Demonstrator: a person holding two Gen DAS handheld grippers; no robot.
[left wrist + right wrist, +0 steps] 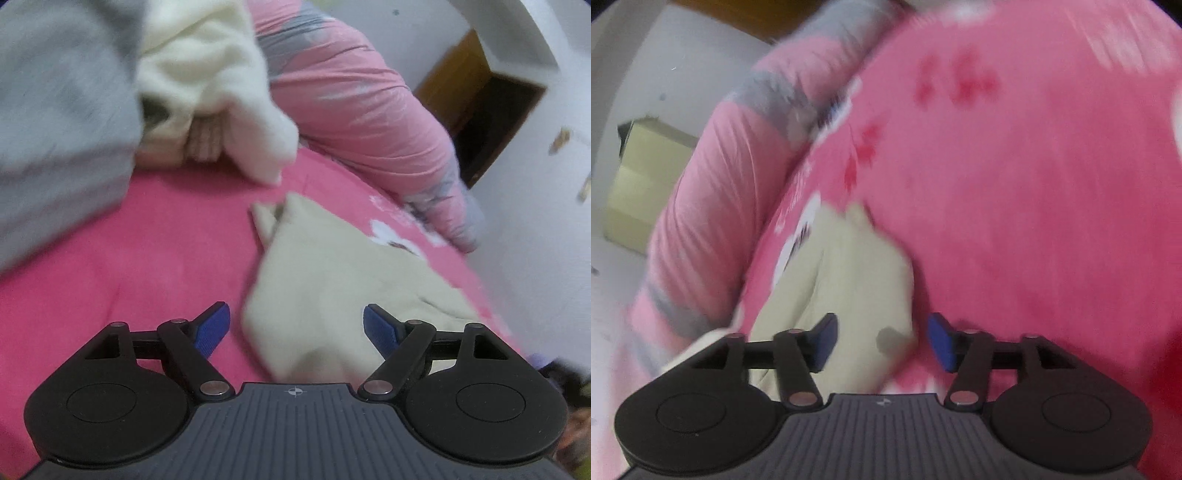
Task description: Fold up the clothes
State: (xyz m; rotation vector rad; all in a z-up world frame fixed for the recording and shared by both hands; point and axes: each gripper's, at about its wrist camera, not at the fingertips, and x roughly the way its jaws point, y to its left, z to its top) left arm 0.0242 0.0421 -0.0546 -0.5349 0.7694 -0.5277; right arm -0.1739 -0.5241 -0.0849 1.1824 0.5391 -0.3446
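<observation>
A beige garment (325, 280) lies flat on the pink bedsheet (147, 258), its near end between the blue pads of my left gripper (296, 328), which is open just above it. A cream fleece garment (221, 96) and a grey garment (59, 122) are heaped at the far left. In the right wrist view the same beige garment (849, 280) lies below my right gripper (882, 341), which is open with the cloth's edge between its fingers. Both views are blurred.
A rolled pink and grey quilt (354, 99) runs along the bed's far side by a white wall (535, 206). A brown wooden cabinet (476, 99) stands beyond it. The pink flowered sheet (1034, 184) spreads to the right in the right wrist view.
</observation>
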